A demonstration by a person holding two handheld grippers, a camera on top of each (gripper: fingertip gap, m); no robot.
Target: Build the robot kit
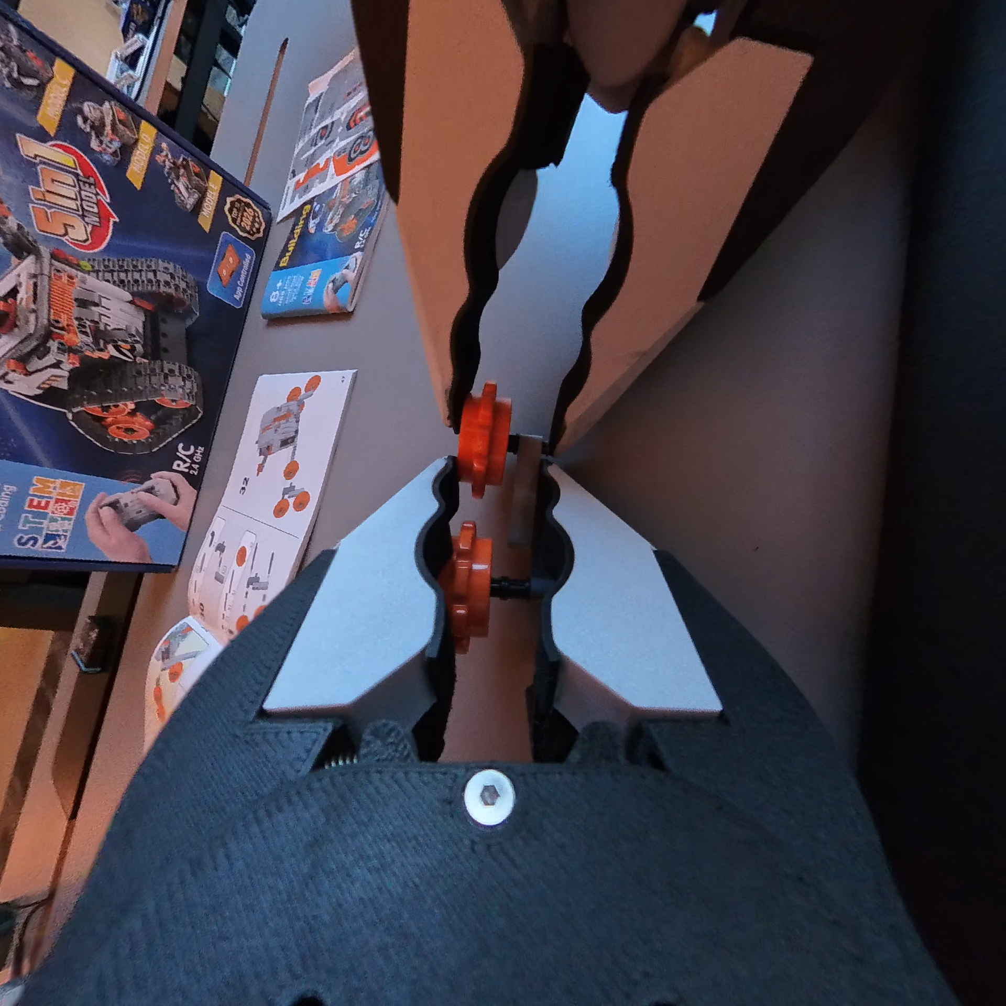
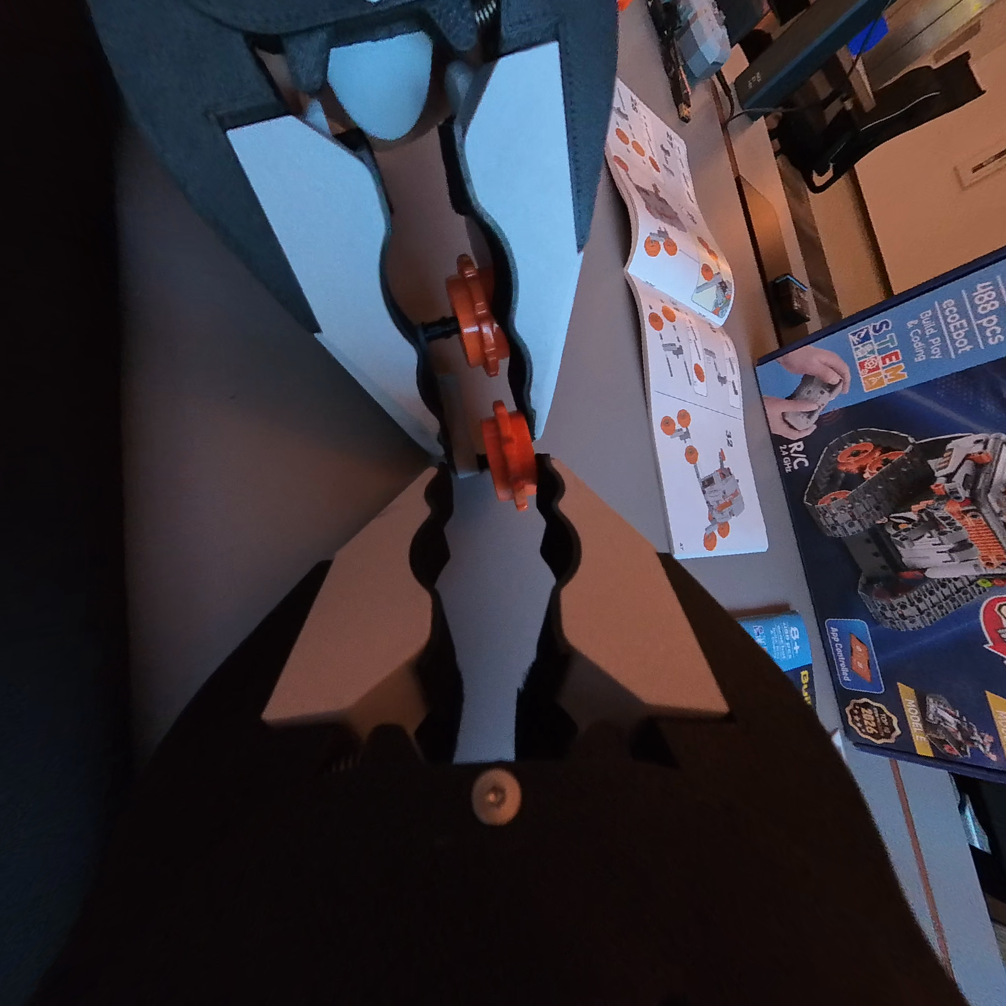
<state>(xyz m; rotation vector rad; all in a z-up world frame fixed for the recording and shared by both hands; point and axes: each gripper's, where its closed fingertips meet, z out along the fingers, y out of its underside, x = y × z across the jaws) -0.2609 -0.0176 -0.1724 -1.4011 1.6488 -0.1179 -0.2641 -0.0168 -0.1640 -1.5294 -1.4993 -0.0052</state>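
A small assembly is held in the air between my two grippers, which meet tip to tip. It is a grey beam [image 1: 527, 490] with two orange toothed wheels on black pins. My left gripper [image 1: 498, 462] is shut on it: the near orange wheel [image 1: 465, 585] sits in a finger recess, and its pin reaches the beam at the other finger. My right gripper [image 2: 492, 471] pinches the other orange wheel [image 2: 509, 457] and the beam end [image 2: 456, 430] at its fingertips. The right gripper [image 1: 503, 430] also shows in the left wrist view, and the left gripper [image 2: 490, 441] in the right wrist view.
On the grey table [image 1: 392, 337] lie a dark blue toy kit box [image 1: 109, 326] [image 2: 898, 544], an open instruction booklet [image 1: 288, 462] [image 2: 697, 408] and a closed blue booklet [image 1: 326, 261] [image 2: 778, 642]. Dark equipment [image 2: 697, 38] stands at the table's far end. My left and right fingertips are right by each other.
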